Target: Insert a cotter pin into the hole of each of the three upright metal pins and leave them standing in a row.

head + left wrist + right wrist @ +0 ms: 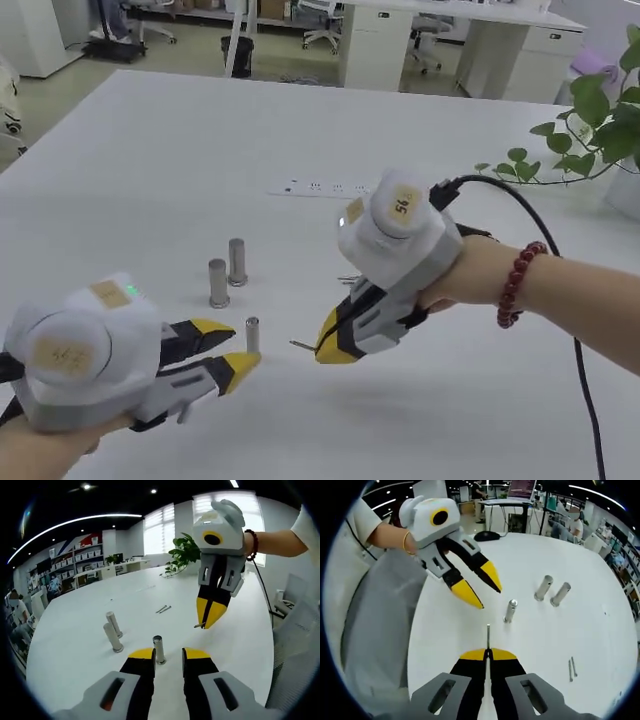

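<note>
While the left tongs (168, 655) are spread wide, the nearest metal pin (159, 649) stands upright on the white worktop (150, 170), just ahead of the gap between their yellow tips and ungripped. The right tongs (488, 652) are pressed together on a thin cotter pin (488, 635), which sticks out past their tips and points toward that pin, stopping short of it. Two other metal pins (218, 283) stand upright close together farther back. Two spare cotter pins (570, 669) lie flat on the worktop near the right tongs, and a white power strip (320, 187) lies beyond.
</note>
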Demonstrator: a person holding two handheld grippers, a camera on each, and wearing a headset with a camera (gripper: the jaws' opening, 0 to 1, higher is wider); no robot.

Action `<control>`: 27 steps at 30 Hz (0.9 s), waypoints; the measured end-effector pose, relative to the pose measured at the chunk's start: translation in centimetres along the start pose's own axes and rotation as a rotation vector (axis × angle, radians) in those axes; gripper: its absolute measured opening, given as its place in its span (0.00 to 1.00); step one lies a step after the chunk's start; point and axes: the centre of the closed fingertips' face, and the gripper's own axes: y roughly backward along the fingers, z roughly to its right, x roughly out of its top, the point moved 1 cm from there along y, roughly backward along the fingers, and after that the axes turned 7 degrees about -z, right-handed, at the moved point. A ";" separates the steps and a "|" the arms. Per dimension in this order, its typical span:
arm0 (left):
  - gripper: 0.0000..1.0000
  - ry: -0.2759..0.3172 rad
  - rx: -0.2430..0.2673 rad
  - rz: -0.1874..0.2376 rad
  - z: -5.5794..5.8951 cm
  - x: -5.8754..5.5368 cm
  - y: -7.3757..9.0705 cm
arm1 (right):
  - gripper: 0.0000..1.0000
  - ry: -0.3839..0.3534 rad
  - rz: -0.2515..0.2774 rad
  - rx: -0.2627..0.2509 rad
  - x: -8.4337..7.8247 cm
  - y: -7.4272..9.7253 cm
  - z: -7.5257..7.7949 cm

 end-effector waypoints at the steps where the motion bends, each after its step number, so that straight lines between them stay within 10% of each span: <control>1: 0.20 0.004 0.005 -0.002 -0.2 0.0 -0.1 | 0.03 -0.001 -0.006 -0.001 0.0 -0.1 0.1; 27: 0.15 0.024 0.020 -0.048 -1.4 -1.3 -3.9 | 0.03 -0.031 -0.091 -0.010 1.0 -2.5 2.9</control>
